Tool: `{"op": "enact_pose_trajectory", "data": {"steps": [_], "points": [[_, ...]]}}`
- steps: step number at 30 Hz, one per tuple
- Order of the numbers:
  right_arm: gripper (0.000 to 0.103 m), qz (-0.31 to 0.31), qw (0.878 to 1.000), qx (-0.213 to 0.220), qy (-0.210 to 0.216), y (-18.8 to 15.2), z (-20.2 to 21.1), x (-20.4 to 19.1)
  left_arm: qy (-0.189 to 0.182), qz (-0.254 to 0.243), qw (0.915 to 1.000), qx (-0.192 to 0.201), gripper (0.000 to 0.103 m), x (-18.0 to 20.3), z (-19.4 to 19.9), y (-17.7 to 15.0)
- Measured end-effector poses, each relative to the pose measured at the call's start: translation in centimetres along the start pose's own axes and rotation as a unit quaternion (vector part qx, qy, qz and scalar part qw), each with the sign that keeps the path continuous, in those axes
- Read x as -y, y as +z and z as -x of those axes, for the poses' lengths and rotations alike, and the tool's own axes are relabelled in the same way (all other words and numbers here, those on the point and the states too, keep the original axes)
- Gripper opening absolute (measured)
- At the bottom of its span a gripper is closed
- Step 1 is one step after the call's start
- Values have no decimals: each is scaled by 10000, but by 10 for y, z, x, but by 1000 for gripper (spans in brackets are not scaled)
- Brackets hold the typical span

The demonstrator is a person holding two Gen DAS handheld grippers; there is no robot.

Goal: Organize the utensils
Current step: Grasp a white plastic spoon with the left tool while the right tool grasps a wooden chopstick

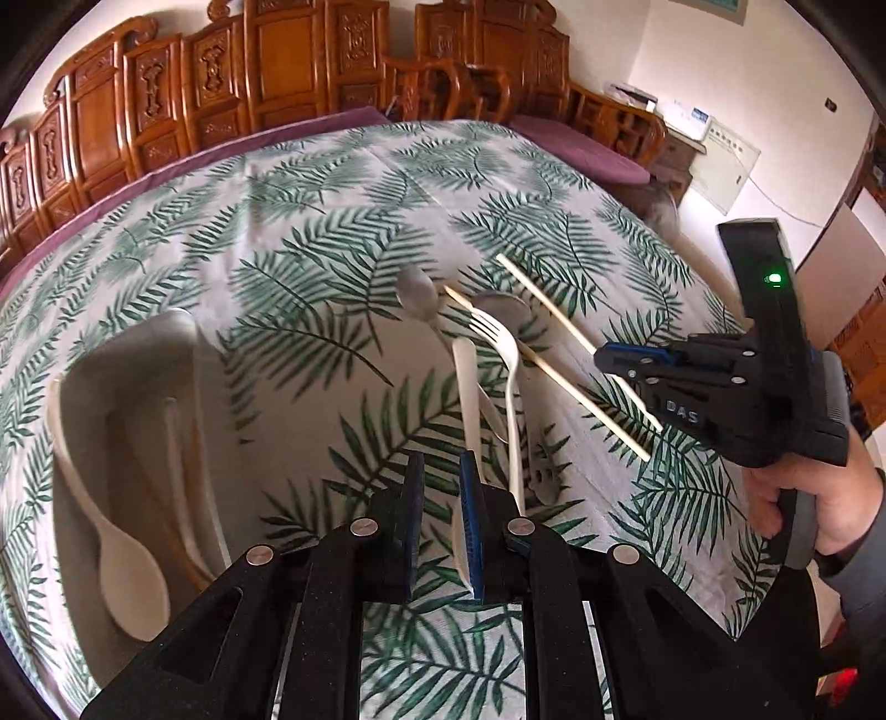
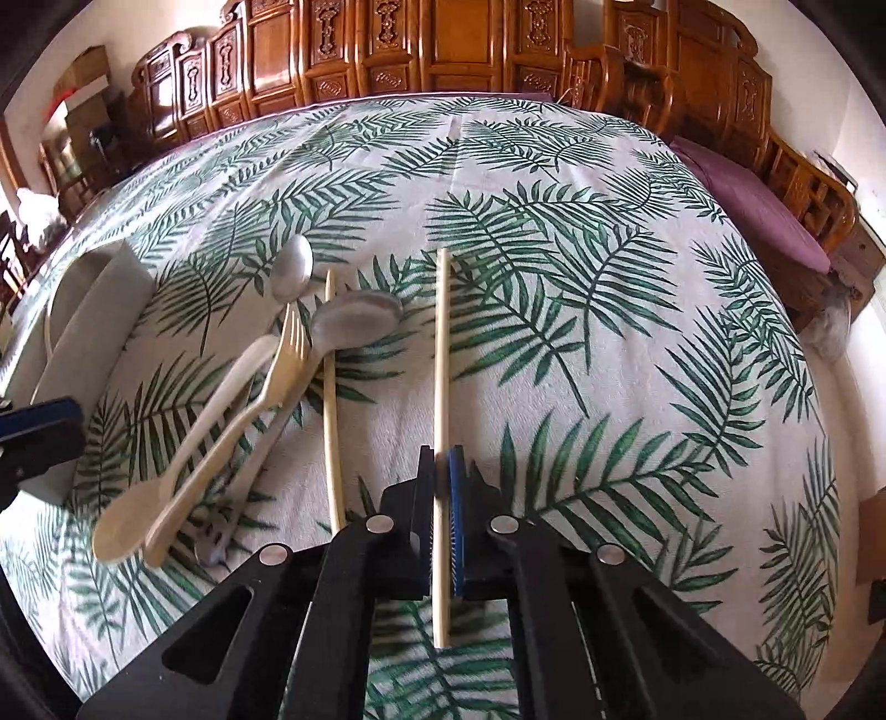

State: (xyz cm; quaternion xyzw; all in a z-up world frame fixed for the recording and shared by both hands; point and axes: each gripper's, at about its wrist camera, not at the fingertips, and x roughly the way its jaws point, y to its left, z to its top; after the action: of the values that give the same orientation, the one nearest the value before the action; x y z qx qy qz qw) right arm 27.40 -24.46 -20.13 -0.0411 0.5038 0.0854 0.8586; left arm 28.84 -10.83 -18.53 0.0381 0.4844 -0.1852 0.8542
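Observation:
A pile of utensils lies on the leaf-print tablecloth: a cream fork, a cream spoon, two metal spoons and a chopstick. My right gripper is shut on a second chopstick, which points away from me; it also shows in the left wrist view. My left gripper is open just above the cream spoon's handle, empty. A grey utensil tray at the left holds a cream spoon and other pieces.
Carved wooden chairs and a bench with a purple cushion stand behind the table. The tray also shows at the left edge of the right wrist view. The table's far half is bare cloth.

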Motion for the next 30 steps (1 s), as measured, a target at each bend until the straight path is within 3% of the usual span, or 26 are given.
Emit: {"op": "enact_pose_trajectory", "data": {"steps": [10, 22, 30], "points": [[6, 4, 10000, 27, -45, -27, 14, 25, 47, -69, 9996, -272, 12, 13, -29, 7], [6, 68, 9998, 147, 69, -29, 14, 27, 261, -154, 9976, -615, 13, 20, -57, 11], [6, 78, 9998, 161, 83, -29, 14, 27, 328, -239, 9973, -611, 17, 23, -59, 14]]}}
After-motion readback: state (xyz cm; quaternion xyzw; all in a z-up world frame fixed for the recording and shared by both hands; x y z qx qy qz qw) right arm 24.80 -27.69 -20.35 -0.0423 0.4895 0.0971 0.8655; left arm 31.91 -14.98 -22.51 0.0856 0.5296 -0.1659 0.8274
